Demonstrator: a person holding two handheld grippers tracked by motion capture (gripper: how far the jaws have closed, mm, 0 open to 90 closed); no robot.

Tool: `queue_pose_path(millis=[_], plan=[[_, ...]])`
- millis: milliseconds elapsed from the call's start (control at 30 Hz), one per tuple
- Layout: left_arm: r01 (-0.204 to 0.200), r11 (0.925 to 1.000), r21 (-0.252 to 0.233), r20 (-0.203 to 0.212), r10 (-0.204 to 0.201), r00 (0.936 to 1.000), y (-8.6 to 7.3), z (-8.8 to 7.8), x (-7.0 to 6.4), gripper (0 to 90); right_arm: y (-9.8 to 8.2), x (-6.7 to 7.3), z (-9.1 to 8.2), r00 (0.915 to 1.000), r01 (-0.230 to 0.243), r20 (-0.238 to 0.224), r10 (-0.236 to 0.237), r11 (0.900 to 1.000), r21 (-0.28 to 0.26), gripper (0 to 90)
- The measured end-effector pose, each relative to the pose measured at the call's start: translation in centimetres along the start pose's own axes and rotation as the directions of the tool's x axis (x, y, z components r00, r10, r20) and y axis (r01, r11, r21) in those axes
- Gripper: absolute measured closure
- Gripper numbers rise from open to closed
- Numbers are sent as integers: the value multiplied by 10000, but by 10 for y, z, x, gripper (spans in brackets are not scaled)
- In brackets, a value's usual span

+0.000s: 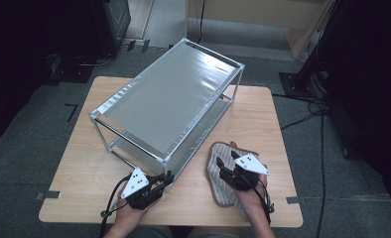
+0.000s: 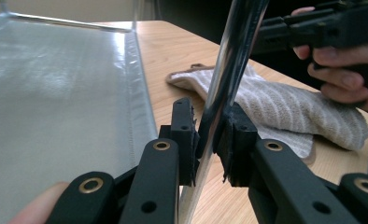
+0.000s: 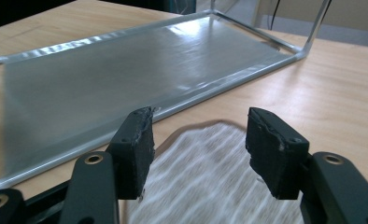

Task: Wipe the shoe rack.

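1. on the wooden tabletop point(image 1: 263, 119) stands the largest thing, a two-tier metal rack point(image 1: 168, 99) with silvery fabric shelves, set at a slant across the middle. its near corner points toward the person, which puts one corner post point(image 2: 229, 70) within easy reach of the left hand.

2. just right of that corner lies a striped oven mitt point(image 1: 223, 173), flat on the wood, close to the rack's lower shelf point(image 3: 126, 74) but apart from it. from how it lies, the mitt looks meant for that shelf, though that is a judgement.

3. the left tool point(image 1: 163, 182) is clenched on the corner post, its pads pressing the shiny tube from both sides. this grip most likely steadies the light rack while the other hand works.

4. the right tool point(image 1: 225, 166) hovers over the mitt with its jaws parted and nothing between the pads; it grasps nothing yet.

5. the high view gives the whole layout and both forearms, but the left tool's grip is too small to read there. the left gripper view shows the pads on the post and, farther off, the other hand above the mitt. the right gripper view shows the gap between its pads, the mitt's weave below, and the lower shelf beyond.
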State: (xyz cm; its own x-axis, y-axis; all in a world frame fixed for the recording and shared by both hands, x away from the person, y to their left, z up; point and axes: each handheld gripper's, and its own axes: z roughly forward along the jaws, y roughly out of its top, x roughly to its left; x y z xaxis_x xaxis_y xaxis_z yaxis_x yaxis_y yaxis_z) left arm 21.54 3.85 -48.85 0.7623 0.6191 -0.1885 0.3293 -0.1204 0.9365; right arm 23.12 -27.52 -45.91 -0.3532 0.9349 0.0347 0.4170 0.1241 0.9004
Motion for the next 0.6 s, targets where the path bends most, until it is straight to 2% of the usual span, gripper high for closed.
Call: queue_pose_path(millis=[100, 133, 167, 233, 267, 300, 367, 467, 500, 533, 567, 600], plan=[[96, 10000, 9, 154, -97, 9998, 1, 2, 0, 758, -4, 4, -5, 9999, -36, -103, 37, 10000, 44, 423], [223, 9997, -74, 310, -220, 9993, 2, 2, 1, 732, -9, 12, -9, 9996, 88, -255, -88, 10000, 35, 419], [179, 9998, -105, 354, -175, 9992, 3, 1, 2, 732, -9, 12, -9, 9996, 88, -255, -88, 10000, 35, 419], [272, 9995, -163, 414, -265, 9988, 3, -2, 4, 646, -13, 21, -12, 9985, 79, -540, -76, 10000, 61, 415], [326, 9993, -193, 383, -318, 9988, 3, -6, 6, 629, -17, 29, -12, 9969, 234, -753, -226, 9997, 94, 414], [326, 9993, -193, 383, -318, 9988, 3, -6, 6, 612, -17, 29, -12, 9969, 234, -753, -226, 9997, 94, 414], [440, 9983, -384, 250, -431, 9988, 2, -16, 9, 578, -22, 43, -8, 9919, 359, -1223, -335, 9992, 174, 407], [383, 9982, -458, 176, -375, 9991, 1, -26, 11, 548, -25, 61, -2, 9821, 413, -1848, -375, 9990, 167, 404], [383, 9982, -458, 176, -375, 9991, 1, -26, 11, 549, -25, 61, -2, 9821, 413, -1848, -375, 9990, 167, 404], [418, 9977, -536, -4, -419, 9991, 0, -35, 14, 552, -27, 75, 1, 9687, 403, -2455, -356, 9991, 144, 396], [418, 9977, -536, -4, -419, 9991, 0, -35, 14, 553, -27, 75, 1, 9687, 403, -2455, -356, 9991, 144, 396], [579, 9959, -689, -148, -591, 9981, -2, -46, 19, 552, -30, 93, 4, 9524, 877, -2941, -807, 9961, 107, 390]])
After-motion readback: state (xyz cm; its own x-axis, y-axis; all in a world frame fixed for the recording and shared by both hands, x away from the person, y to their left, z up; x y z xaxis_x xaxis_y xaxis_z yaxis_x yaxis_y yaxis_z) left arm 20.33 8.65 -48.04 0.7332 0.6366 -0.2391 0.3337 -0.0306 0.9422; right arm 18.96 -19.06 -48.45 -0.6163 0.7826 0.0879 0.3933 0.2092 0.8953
